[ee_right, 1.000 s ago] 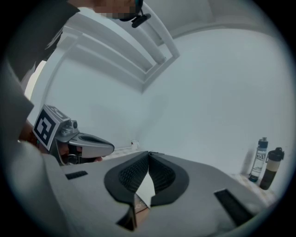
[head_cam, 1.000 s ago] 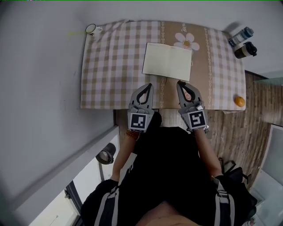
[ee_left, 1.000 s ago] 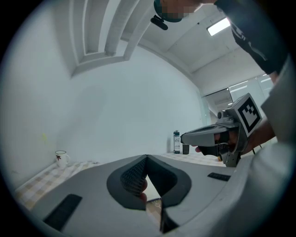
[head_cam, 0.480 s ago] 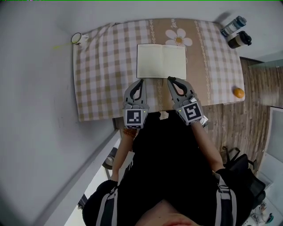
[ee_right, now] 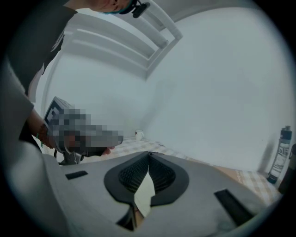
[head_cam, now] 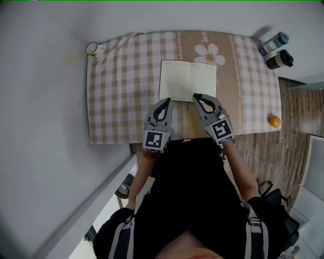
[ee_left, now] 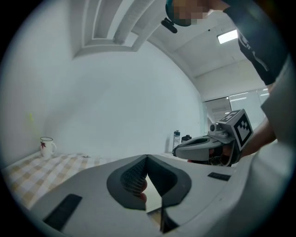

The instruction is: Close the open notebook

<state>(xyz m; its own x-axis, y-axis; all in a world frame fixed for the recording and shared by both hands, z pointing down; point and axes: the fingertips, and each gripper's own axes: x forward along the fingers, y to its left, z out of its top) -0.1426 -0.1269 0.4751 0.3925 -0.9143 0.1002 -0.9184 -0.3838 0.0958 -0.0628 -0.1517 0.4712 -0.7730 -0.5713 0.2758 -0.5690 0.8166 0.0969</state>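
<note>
Notebook (head_cam: 188, 81) lies open in the upper middle of the head view, on the checked worktop (head_cam: 116, 91). Both tongs are closer to it than a second ago. The left tongs (head_cam: 167, 99) are now at its bottom edge, and the right tongs (head_cam: 196, 95) are just over that edge. A cup (head_cam: 92, 48) at upper left, two bottles (head_cam: 280, 59) at upper right and an orange (head_cam: 274, 121) at the right all stand well apart from it. Bare cloth lies to the left of the book. In the left gripper view, the left tongs (ee_left: 147, 156) are closed tip to tip. In the right gripper view, the right tongs (ee_right: 149, 152) are closed too.

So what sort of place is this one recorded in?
Likely a home or small office corner: a checked-cloth table against a plain wall, a mug and drink bottles on it, wood-plank floor.
</note>
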